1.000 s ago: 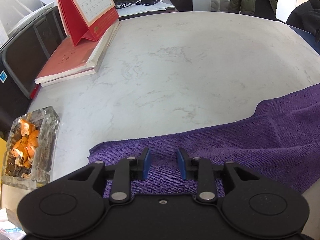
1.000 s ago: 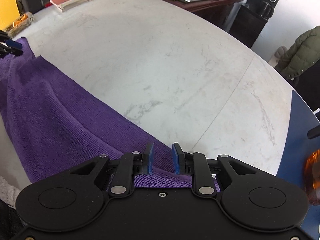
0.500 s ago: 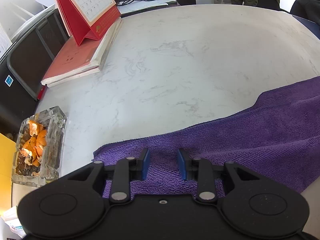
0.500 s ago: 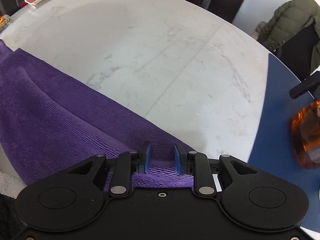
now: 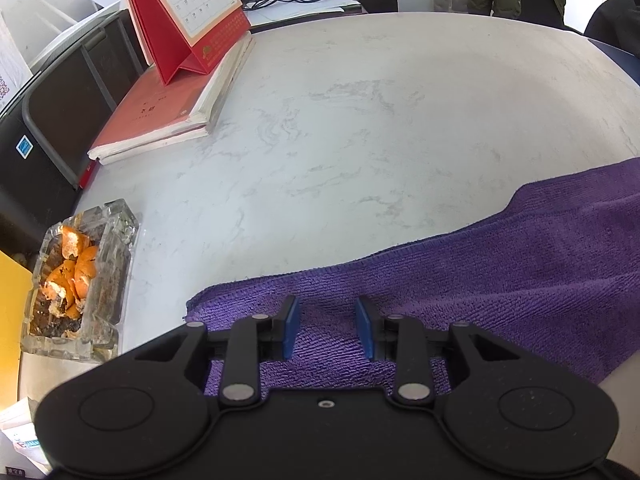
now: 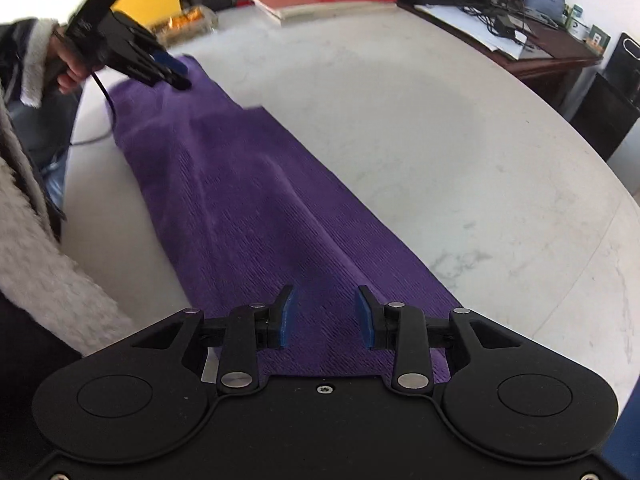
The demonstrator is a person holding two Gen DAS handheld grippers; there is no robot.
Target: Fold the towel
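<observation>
The right gripper is hovering at 6 o'clock in the right wrist view, its jaws opening, with the purple towel lying between the blue pads but not pinched. This suggests a release after a fold, or a regrip; which one cannot be determined. The towel is lying on the white marble table as a long band running from 6 o'clock toward 10 o'clock, apparently already doubled along its length, with a raised ridge along its middle.

At 10 o'clock, the left gripper is being held by a hand over the far end of the towel. In its own view the left gripper is sitting at 6 o'clock, jaws parted over the towel's corner, pads clear of the cloth and nothing held. Holding both tools at opposite ends is probably serving to bring one end over the other.

Further out, at 9 o'clock in the left wrist view, a glass ashtray is holding orange peel. At 11 o'clock, a red desk calendar is standing on a red book; the calendar grid and cover characters are too small to read.
</observation>
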